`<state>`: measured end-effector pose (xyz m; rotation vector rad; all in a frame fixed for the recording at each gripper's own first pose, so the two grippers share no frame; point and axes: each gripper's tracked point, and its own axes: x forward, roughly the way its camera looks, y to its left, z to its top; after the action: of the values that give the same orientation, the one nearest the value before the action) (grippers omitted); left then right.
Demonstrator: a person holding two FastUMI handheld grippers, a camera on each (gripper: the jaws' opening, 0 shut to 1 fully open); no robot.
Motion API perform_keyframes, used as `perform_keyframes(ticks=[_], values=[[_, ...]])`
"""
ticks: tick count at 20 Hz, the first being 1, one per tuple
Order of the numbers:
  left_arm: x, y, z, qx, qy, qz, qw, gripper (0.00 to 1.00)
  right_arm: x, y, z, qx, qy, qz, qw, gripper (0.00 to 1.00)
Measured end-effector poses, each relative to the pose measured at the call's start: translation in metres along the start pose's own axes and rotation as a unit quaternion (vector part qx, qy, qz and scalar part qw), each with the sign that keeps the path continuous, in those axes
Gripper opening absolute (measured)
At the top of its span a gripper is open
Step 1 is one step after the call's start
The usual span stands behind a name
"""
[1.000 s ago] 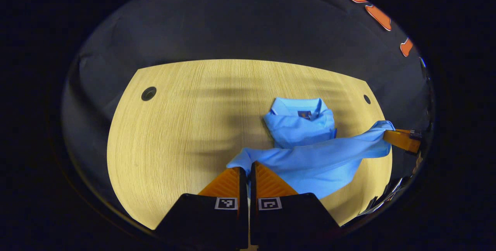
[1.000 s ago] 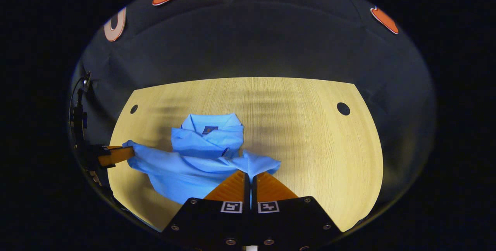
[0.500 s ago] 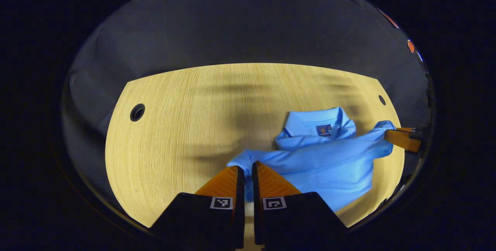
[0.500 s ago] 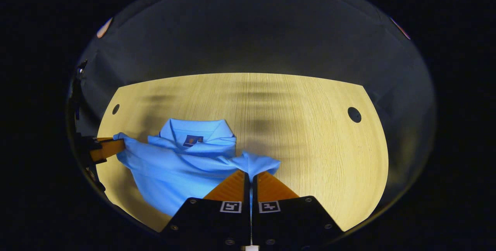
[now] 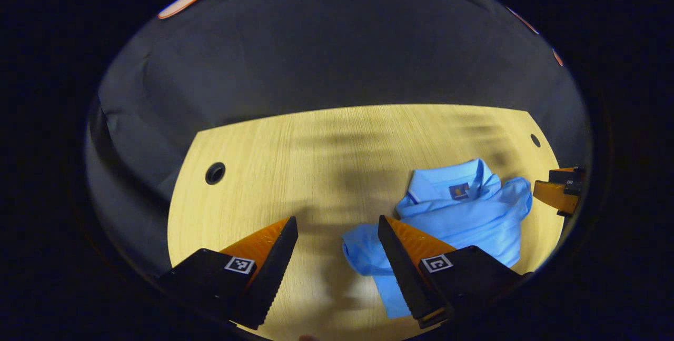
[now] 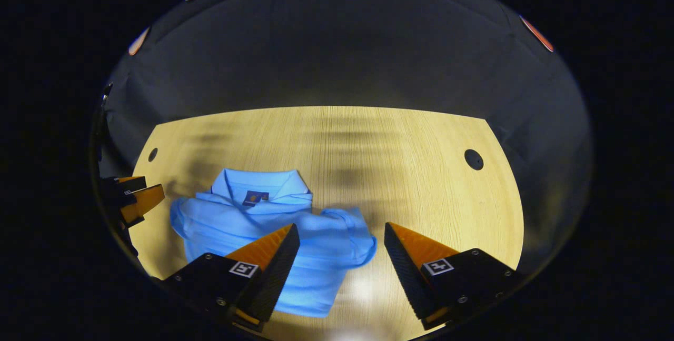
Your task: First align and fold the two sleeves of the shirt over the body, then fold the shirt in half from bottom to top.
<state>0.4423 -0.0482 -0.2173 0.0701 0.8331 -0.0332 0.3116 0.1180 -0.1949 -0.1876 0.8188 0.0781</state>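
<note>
The shirt (image 6: 274, 236) lies on the wooden table (image 6: 400, 172), toward the left of the right gripper view and toward the right of the left gripper view (image 5: 463, 214). Its collar (image 6: 260, 186) faces the far edge. The lower part is doubled up over the body, so the bottom hem sits near the collar; no sleeve hangs out to either side. Judged from this lie, both the sleeve folds and the bottom-to-top fold appear done.

The left gripper (image 5: 337, 236) stands with its jaws wide apart and holds nothing. A corner of the folded cloth lies between and just below its fingers, on the table, apart from both. The right gripper (image 6: 342, 243) is likewise spread wide and empty, with the near right corner of the cloth showing in its gap, resting on the table. Each gripper also appears at the edge of the other's view: the right gripper at the far right edge of the left gripper view, the left at the far left edge of the right gripper view, both just beside the shirt.

The placing suggests a release: each gripper sits at one corner of the folded edge, the natural spot to let go once the hem is laid down.

The fold is uneven; the right corner bulges and the edges do not line up cleanly. Smoothing may be needed.
</note>
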Motion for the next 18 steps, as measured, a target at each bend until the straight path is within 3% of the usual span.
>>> perform_keyframes(ticks=[5,9,15,18], values=[[-0.074,0.001,0.054,0.031,-0.099,0.011,0.995,0.97,-0.052,-0.005,0.027,0.023,-0.062,0.012,0.998,0.98],[-0.141,-0.009,0.083,0.022,-0.177,0.005,0.984,0.97,-0.119,-0.013,0.053,0.013,-0.145,0.013,0.989,0.98],[-0.237,-0.025,0.072,-0.020,-0.231,-0.035,0.972,0.99,-0.215,-0.018,0.053,-0.018,-0.251,0.011,0.968,0.98],[-0.270,-0.020,0.064,-0.026,-0.263,-0.013,0.964,0.99,-0.247,-0.025,0.039,-0.017,-0.277,0.012,0.961,0.98]])
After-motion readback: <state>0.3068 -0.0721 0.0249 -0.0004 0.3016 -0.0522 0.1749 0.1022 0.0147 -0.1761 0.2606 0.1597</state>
